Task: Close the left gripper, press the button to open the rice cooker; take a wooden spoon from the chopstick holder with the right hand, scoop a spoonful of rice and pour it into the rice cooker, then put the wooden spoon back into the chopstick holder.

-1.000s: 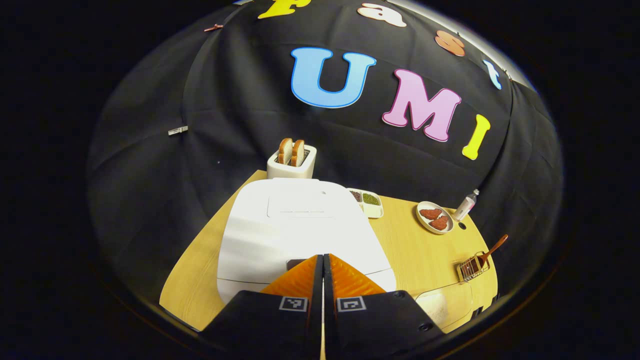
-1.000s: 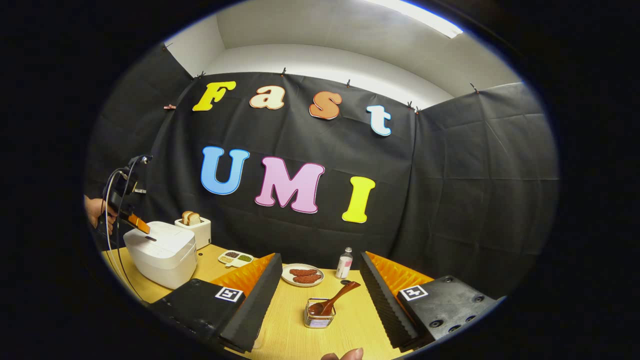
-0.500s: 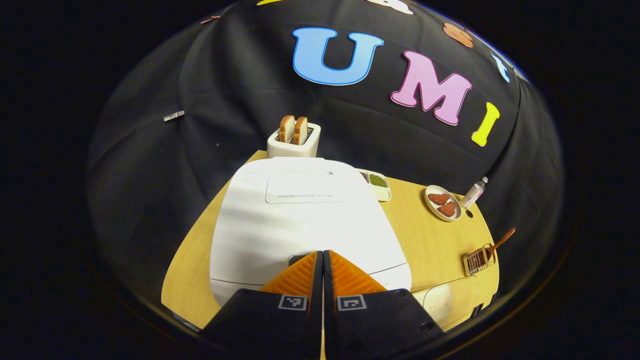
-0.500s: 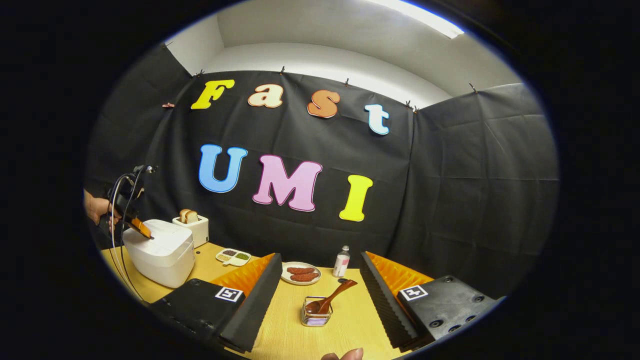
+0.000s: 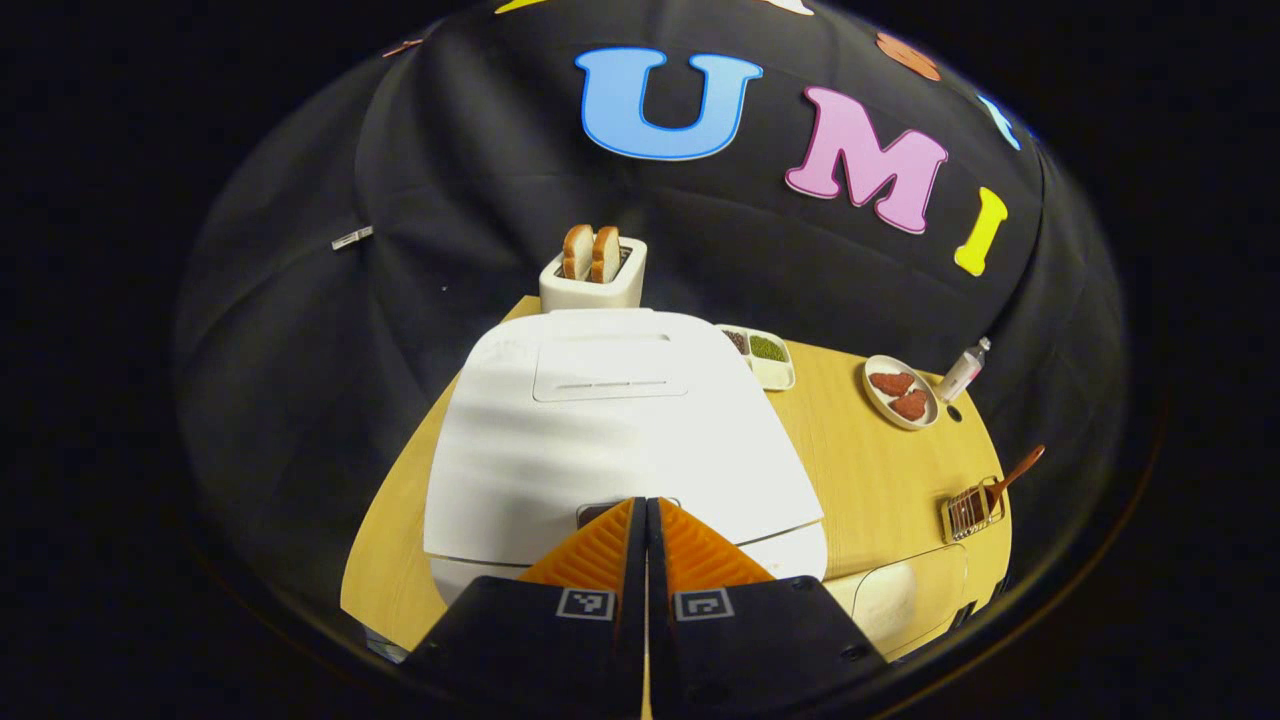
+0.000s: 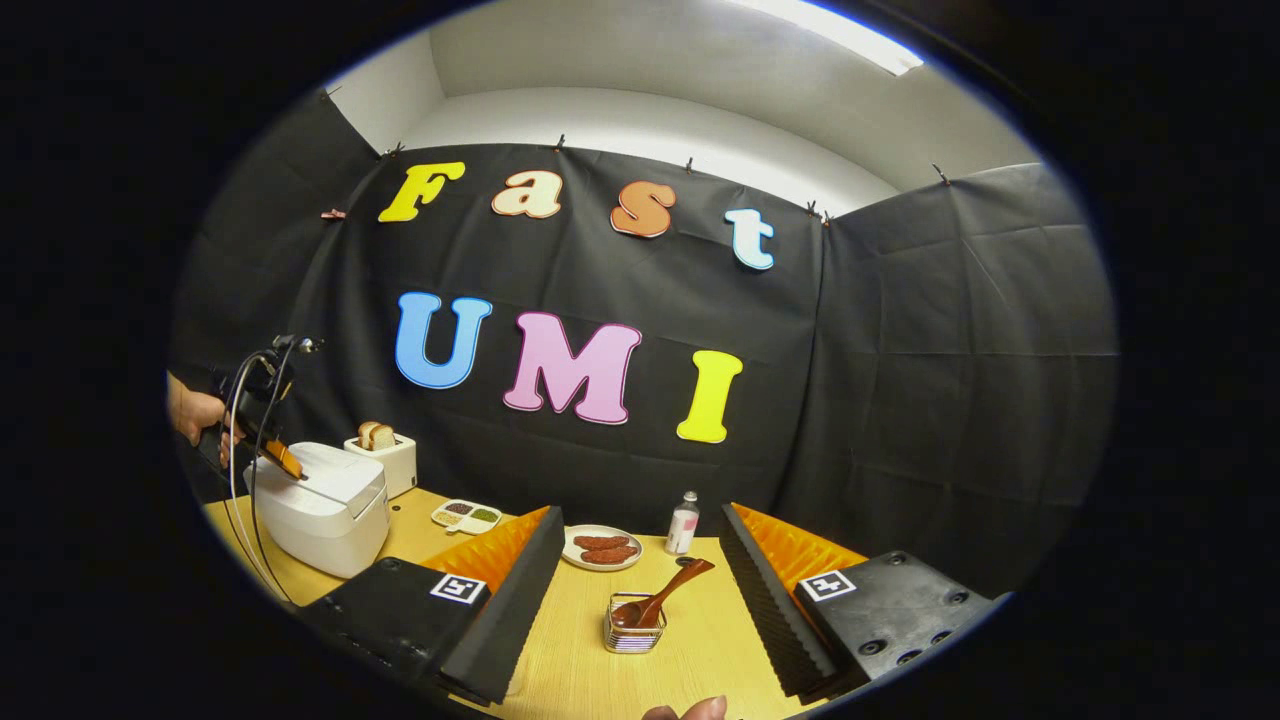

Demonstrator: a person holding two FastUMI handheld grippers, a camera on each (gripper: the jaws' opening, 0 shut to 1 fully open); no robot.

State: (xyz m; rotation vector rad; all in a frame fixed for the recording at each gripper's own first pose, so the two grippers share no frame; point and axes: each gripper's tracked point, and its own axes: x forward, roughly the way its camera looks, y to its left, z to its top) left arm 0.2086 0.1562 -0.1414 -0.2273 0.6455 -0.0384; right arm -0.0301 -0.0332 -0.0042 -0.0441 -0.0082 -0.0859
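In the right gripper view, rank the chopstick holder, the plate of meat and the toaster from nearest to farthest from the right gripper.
1. Chopstick holder: directly ahead, between the open jaws of the right gripper.
2. Plate of meat: behind the holder, mid-table.
3. Toaster: far left, at the back, beyond the rice cooker.

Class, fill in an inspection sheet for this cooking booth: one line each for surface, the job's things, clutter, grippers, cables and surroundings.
Surface: wooden table, light grain.
Job's things: white rice cooker, lid down; wooden spoon leaning in the wire chopstick holder.
Clutter: toaster with two bread slices; divided dish of grains; plate with reddish food; small bottle.
Grippers: left gripper shut, tips at the cooker's front button; right gripper open, facing the holder, apart from it.
Cables: dark cable hanging from the left gripper.
Surroundings: black cloth wall; white ceiling with strip light.
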